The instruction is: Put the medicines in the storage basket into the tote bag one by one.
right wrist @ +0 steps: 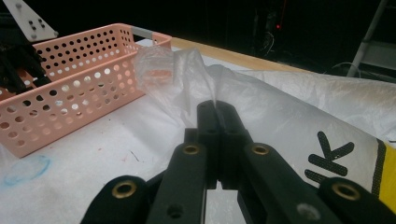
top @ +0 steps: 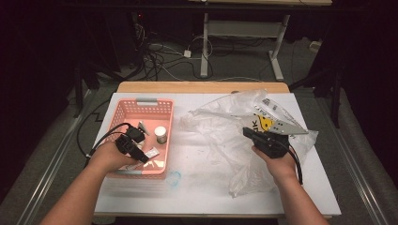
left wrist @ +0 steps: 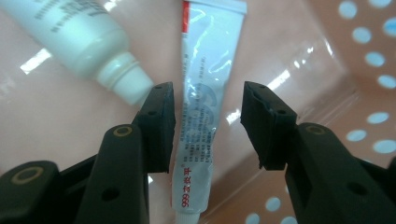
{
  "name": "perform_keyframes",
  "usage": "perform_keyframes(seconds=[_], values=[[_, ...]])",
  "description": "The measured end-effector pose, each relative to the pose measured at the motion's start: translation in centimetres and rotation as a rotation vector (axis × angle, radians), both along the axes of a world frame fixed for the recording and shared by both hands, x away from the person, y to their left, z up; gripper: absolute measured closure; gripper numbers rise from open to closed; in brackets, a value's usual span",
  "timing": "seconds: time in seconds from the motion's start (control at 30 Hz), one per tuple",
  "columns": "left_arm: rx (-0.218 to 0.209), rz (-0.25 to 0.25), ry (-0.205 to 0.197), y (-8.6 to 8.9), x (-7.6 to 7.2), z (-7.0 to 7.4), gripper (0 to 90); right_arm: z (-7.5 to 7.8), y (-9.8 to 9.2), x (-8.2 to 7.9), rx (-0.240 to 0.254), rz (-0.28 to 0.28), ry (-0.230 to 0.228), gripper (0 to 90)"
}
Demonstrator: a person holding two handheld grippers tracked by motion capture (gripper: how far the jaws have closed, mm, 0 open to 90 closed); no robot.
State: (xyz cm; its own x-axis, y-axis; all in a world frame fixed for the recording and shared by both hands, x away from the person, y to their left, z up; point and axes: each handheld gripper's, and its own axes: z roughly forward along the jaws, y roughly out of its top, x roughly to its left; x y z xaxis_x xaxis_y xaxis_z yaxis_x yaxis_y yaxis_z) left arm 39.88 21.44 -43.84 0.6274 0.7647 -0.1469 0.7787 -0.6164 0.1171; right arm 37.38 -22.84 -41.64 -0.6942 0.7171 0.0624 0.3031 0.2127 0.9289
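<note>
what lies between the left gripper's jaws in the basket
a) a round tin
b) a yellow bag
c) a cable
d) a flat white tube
d: in the left gripper view, the flat white tube lies on the pink basket floor between the open jaws of the left gripper, with a gap on the right side.

White table [top: 202, 187], pink basket [top: 123, 112], clear plastic bag [top: 225, 126]
</note>
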Motion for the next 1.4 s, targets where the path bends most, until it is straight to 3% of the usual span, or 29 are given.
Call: perform_keyframes(seconds=[0.17, 0.2, 0.3, 0.47, 1.1, 1.23, 1.4], values=[[0.061, -0.034, 0.017, -0.8, 0.2, -0.8, 54.2, 0.0, 0.0, 0.0, 0.0, 0.0, -0.002, 90.0], [0.095, -0.042, 0.026, -1.1, 0.4, -1.1, 54.5, 0.0, -0.1, 0.0, -0.001, 0.001, -0.001, 90.0], [0.111, -0.057, 0.014, -1.4, 0.4, -1.1, 54.9, 0.0, 0.0, -0.1, -0.001, 0.001, -0.001, 90.0], [0.097, -0.084, -0.004, -1.6, 0.3, -1.2, 62.0, 0.0, 0.1, -0.1, -0.008, 0.006, -0.004, 90.0], [0.081, -0.103, -0.029, -1.8, 0.2, -1.0, 64.7, 0.2, -0.1, -0.1, 0.003, 0.003, -0.008, 90.0], [0.057, -0.105, -0.048, -1.8, 0.1, -0.7, 64.8, 0.2, -0.1, -0.2, 0.004, 0.002, -0.011, 90.0], [-0.002, -0.07, -0.093, -1.7, -0.2, 0.0, 64.8, 0.2, -0.1, -0.2, 0.006, -0.001, -0.011, 90.0]])
